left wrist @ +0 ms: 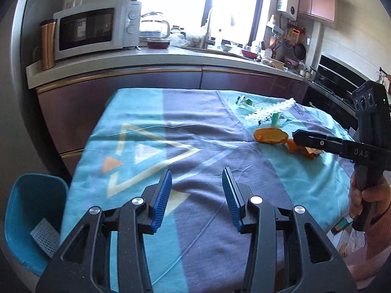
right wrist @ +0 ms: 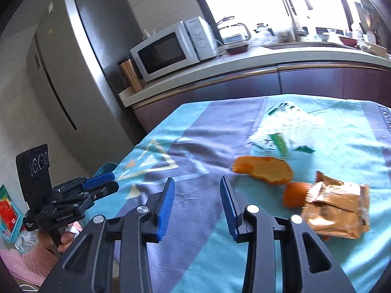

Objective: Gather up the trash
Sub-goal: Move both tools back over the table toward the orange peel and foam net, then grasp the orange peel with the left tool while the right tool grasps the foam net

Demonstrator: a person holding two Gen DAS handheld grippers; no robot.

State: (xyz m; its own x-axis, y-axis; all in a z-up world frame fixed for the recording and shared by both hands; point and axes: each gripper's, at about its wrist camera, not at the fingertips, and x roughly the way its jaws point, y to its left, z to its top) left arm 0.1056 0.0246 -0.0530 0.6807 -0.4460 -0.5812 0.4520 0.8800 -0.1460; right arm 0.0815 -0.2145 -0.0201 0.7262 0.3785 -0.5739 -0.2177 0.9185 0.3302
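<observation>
Trash lies on the teal and purple tablecloth (left wrist: 136,112). A large orange peel (right wrist: 264,169), a smaller peel piece (right wrist: 294,194) and a crumpled brown snack bag (right wrist: 337,210) sit together. Behind them lies a white and green plastic wrapper (right wrist: 288,124). My right gripper (right wrist: 197,180) hovers open to the left of the peel, with nothing between its blue pads. In the left wrist view the peel (left wrist: 270,134) and the wrapper (left wrist: 268,109) are at the far right, and the right gripper (left wrist: 297,136) reaches in beside them. My left gripper (left wrist: 197,171) is open and empty over the cloth's middle.
A blue bin (left wrist: 29,219) with a grey mesh piece inside stands at the table's left edge. Behind the table runs a counter (left wrist: 151,58) with a microwave (left wrist: 95,29) and a kettle. A steel fridge (right wrist: 80,56) stands at the left. A hand (left wrist: 366,195) holds the right gripper.
</observation>
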